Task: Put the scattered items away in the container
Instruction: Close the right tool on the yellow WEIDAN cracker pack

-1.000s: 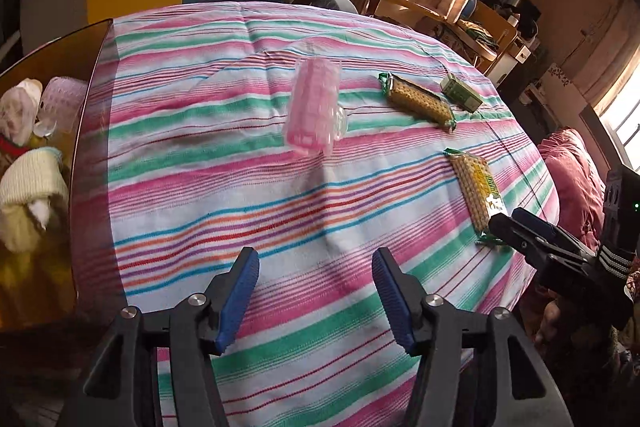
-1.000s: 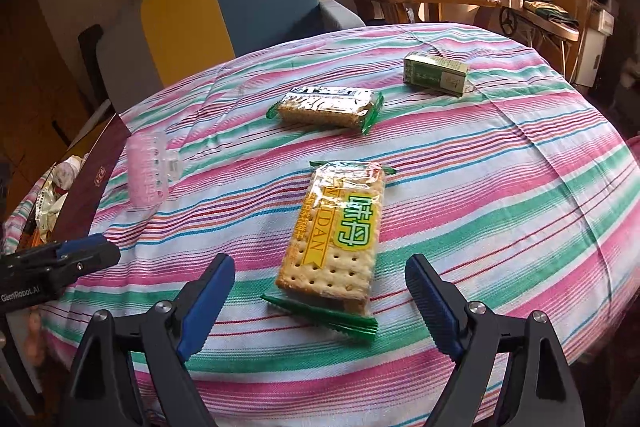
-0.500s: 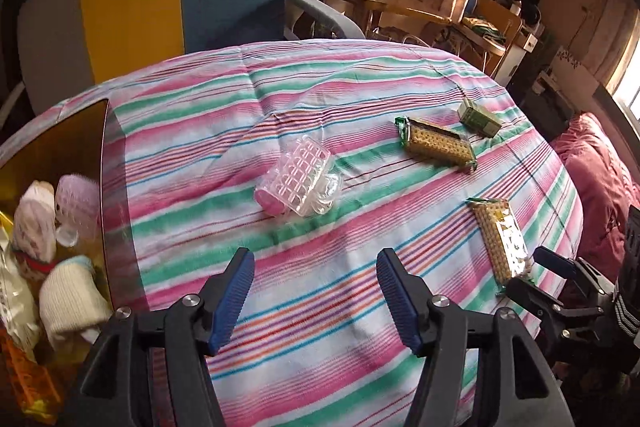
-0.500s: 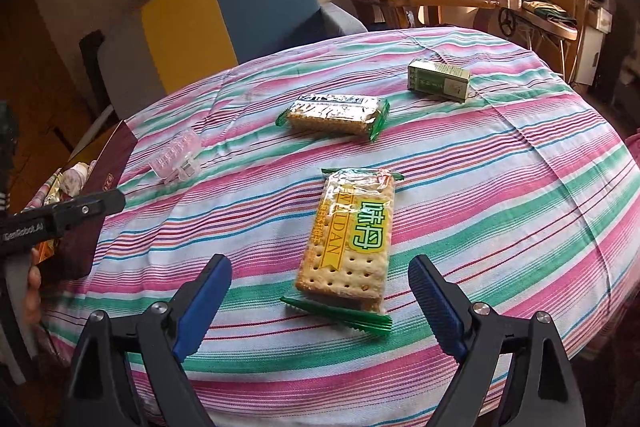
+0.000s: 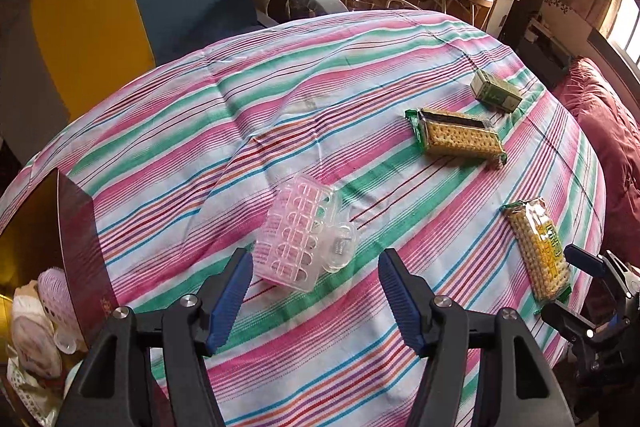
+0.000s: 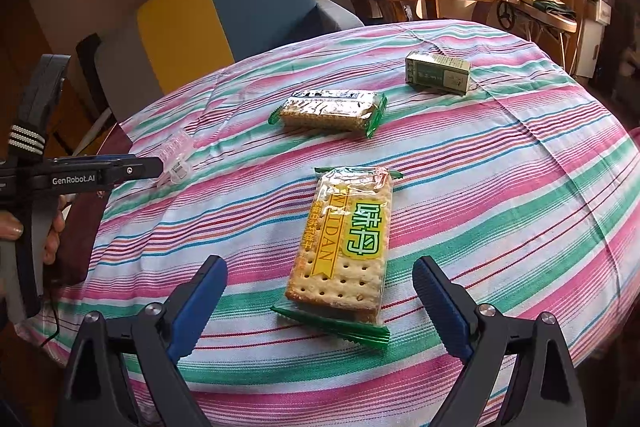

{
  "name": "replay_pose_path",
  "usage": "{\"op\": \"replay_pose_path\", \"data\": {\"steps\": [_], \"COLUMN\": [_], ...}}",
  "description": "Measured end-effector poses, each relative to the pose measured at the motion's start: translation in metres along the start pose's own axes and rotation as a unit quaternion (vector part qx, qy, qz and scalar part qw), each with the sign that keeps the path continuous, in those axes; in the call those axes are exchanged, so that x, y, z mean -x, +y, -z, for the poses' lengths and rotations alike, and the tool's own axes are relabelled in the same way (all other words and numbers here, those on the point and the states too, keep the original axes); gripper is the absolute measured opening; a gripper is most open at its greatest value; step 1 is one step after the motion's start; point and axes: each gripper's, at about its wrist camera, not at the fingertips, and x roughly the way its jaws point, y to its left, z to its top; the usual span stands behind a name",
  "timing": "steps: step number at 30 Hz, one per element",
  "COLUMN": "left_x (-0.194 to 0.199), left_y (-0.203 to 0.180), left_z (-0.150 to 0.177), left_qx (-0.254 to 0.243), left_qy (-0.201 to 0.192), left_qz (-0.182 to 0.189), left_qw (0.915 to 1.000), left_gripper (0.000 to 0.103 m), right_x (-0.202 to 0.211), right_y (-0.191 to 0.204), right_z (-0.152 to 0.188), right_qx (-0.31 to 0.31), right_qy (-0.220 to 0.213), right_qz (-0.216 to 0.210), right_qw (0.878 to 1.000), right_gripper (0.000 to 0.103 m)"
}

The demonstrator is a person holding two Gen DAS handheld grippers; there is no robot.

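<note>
Partly done: soft toys already in brown open container (image 5: 76,227). Left on striped surface (image 5: 280,107): clear pink plastic case (image 5: 298,235), two cracker packets (image 6: 344,239) (image 6: 330,109), green carton (image 6: 437,71). Both jaws wide open, empty.

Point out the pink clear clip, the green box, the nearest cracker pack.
pink clear clip (image 5: 298,233), left wrist view, ribbed body.
green box (image 6: 437,73), right wrist view, side face.
nearest cracker pack (image 6: 346,241), right wrist view, label.

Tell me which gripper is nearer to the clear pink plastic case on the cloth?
Left. The left gripper is open just short of the pink case, which lies ahead between its fingers. The right gripper is open around the near cracker pack, well off to the case's side.
</note>
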Motion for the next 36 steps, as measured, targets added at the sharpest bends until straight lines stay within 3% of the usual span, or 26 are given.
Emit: {"op": "replay_pose_path", "data": {"steps": [10, 18, 23, 25, 32, 33, 34, 36], "left_x": [-0.028, -0.021, -0.006, 0.0, 0.018, 0.021, 0.023, 0.028], "left_y": [0.005, 0.008, -0.001, -0.005, -0.018, -0.018, -0.018, -0.016], "left_z": [-0.011, 0.01, 0.033, 0.043, 0.082, 0.085, 0.088, 0.091], "left_qx": [-0.004, 0.039, 0.061, 0.07, 0.088, 0.092, 0.096, 0.1], "left_qy": [0.034, 0.011, 0.0, -0.002, -0.015, -0.018, -0.021, -0.028], "left_qz": [0.006, 0.011, 0.022, 0.024, 0.027, 0.033, 0.039, 0.047], "left_qw": [0.9994, 0.9991, 0.9979, 0.9972, 0.9956, 0.9951, 0.9944, 0.9935], "left_gripper": [0.068, 0.063, 0.062, 0.058, 0.058, 0.058, 0.06, 0.064], "right_x": [-0.007, -0.005, -0.007, -0.008, -0.015, -0.017, -0.017, -0.017], "right_y": [-0.001, 0.0, -0.003, -0.004, 0.003, 0.004, 0.006, 0.01], "right_z": [-0.001, -0.003, -0.004, -0.004, -0.007, -0.007, -0.007, -0.006], "right_qx": [-0.001, 0.006, 0.001, -0.001, 0.019, 0.025, 0.033, 0.043], "right_qy": [0.005, -0.009, -0.007, -0.005, -0.001, -0.001, -0.001, -0.002], "right_qz": [0.002, 0.012, 0.02, 0.026, 0.052, 0.058, 0.067, 0.069], "right_qw": [1.0, 1.0, 1.0, 1.0, 0.998, 0.998, 0.997, 0.997], "right_gripper": [0.095, 0.091, 0.074, 0.073, 0.072, 0.068, 0.055, 0.051]}}
